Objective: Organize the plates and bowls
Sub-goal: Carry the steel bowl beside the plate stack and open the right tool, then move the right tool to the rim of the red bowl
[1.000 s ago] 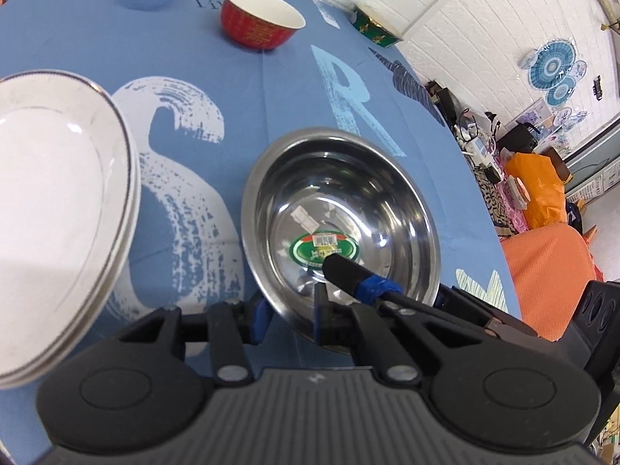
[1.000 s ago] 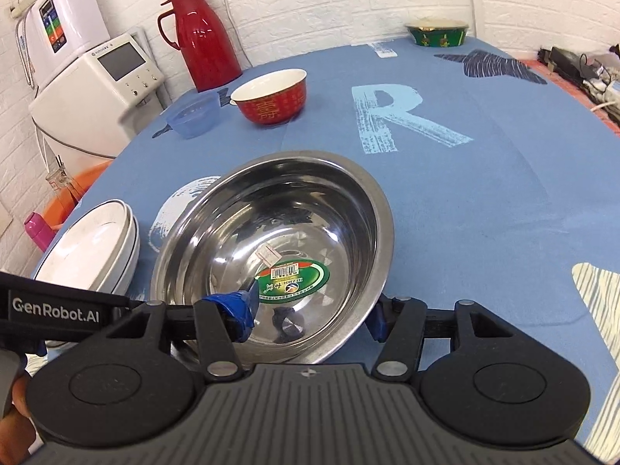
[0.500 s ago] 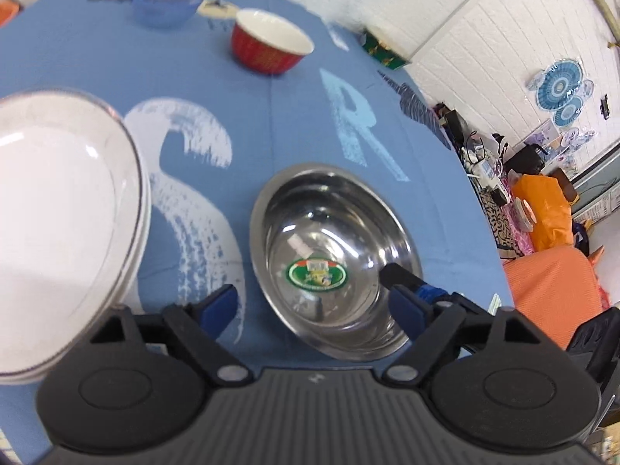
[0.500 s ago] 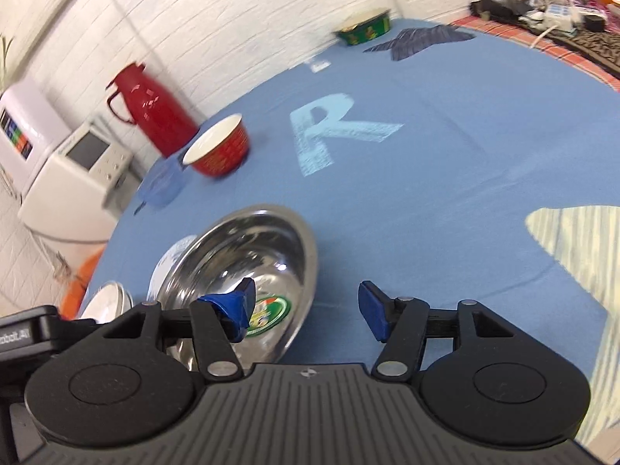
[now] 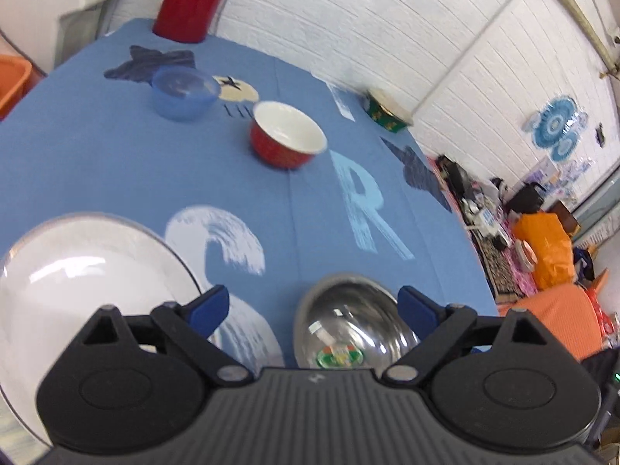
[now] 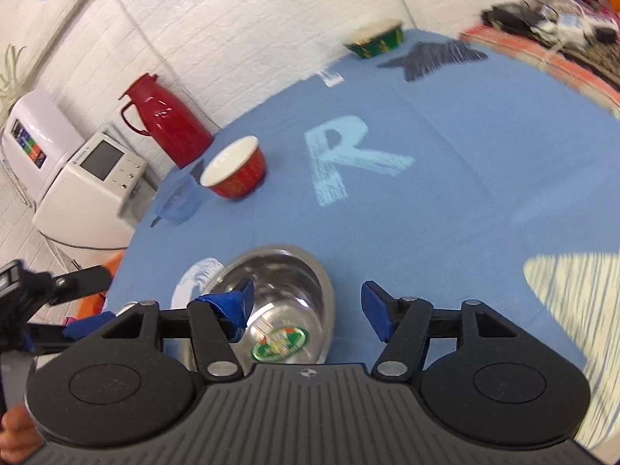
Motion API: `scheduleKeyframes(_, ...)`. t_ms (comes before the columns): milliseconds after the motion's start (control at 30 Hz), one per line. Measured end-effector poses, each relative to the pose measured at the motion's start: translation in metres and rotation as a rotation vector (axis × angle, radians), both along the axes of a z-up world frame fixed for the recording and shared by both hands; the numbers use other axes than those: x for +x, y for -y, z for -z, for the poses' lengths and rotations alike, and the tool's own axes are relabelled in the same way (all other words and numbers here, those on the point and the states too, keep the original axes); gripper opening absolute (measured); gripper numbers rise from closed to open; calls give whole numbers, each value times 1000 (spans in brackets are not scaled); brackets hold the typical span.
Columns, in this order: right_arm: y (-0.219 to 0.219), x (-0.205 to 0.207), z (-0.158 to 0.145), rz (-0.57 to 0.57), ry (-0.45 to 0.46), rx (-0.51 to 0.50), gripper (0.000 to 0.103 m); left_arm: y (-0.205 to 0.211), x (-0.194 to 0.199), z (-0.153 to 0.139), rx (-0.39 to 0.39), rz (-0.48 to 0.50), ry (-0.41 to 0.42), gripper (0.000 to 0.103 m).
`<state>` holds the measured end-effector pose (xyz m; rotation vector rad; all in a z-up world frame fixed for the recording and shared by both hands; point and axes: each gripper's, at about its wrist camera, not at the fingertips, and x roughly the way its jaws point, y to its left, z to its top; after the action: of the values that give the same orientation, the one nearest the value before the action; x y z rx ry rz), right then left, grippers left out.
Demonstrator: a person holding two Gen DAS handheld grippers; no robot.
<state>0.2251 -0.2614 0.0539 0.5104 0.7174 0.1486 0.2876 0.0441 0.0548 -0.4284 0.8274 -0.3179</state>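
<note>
as both grippers stand with fingers spread and empty, the steel bowl [image 5: 354,323] rests on the table [image 5: 116,178] just ahead of the left gripper [image 5: 314,306] and right gripper [image 6: 306,310]. judged light, rigid, slippery; pinch its thin rim.

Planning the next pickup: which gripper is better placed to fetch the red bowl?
Probably left. The left gripper is open and points nearly straight at the red bowl; the right gripper sees it off to one side.
</note>
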Motion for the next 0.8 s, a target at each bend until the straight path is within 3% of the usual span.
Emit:
scheduleKeyframes(200,-7,21,-17,-66,85,-44,49,-12,33,-5,95,-90,12,92)
scheduleKeyframes(300,-13,45,-15,-158,51,-17,49,-14,48,-1,101,-82,-15,92)
scheduleKeyframes(500,-38,101,-18,-269,-56,-183,49,-9,74,5,142,-67,-30,92)
scheduleKeyframes(800,-67,171,-29,-350,-25,-345,49,-8,121,19,159,-61,-76,92)
